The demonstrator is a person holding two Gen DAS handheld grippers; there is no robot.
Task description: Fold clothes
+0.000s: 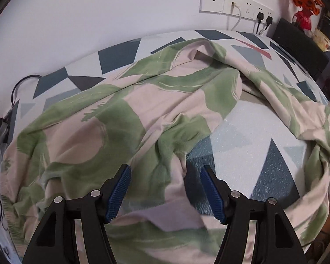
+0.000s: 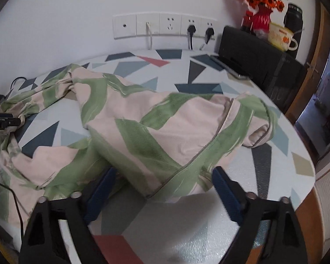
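A pink garment with green brush-stroke patches [image 1: 129, 114] lies crumpled across the patterned table [image 1: 248, 145]. In the left wrist view my left gripper [image 1: 166, 166] is open just above a bunched fold near the table's front; cloth lies under and between its blue pads [image 1: 121, 189] but is not pinched. The right wrist view shows the same garment [image 2: 165, 132], with a grey-piped hem running toward me. My right gripper [image 2: 164, 169] is open around that hem's folded edge. Cloth drapes over the tip of its left finger [image 2: 101, 189]; the right finger stands clear of it.
White wall sockets [image 2: 162, 26] with plugged cables sit behind the table. A black box [image 2: 259, 57] at the back right carries a red vase of orange flowers [image 2: 260, 17], a mug [image 2: 281, 37] and a black flask. Cables [image 1: 19, 85] hang at the left. A doorway [image 2: 325, 110] is at right.
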